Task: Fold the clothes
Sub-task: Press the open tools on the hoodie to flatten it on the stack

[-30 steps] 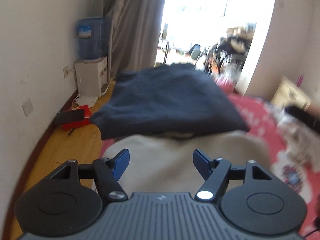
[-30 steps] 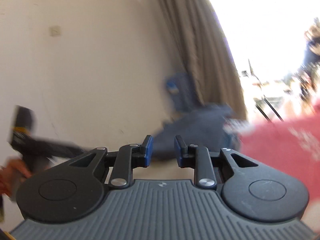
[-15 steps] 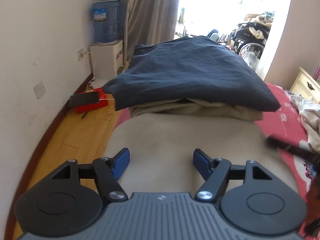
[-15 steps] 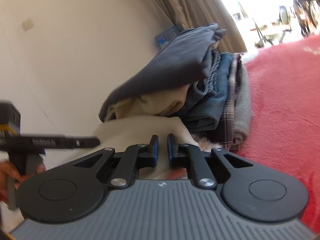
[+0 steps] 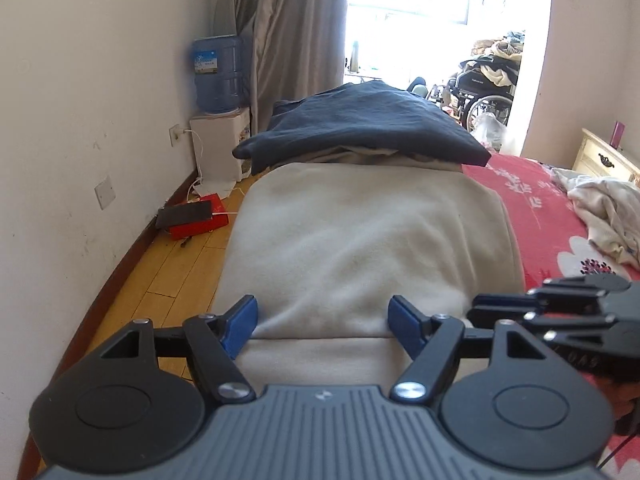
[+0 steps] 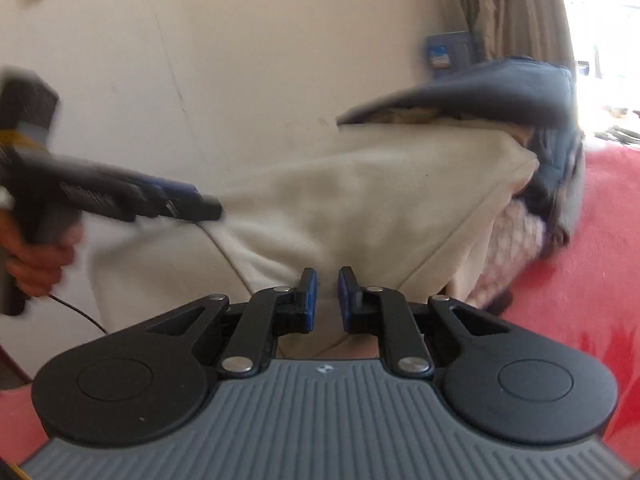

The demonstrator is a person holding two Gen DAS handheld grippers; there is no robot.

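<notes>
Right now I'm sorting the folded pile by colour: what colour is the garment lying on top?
Dark navy blue garment, plain; clearest in the left wrist view.

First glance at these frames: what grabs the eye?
The folded cream garment fills the middle of the left wrist view, lying on the red bedspread with a stack topped by a dark navy garment behind it. The left hand-held gripper stands open over the cream cloth's near edge. The right hand-held gripper, jaws narrow and opening, sits at its right side.
</notes>
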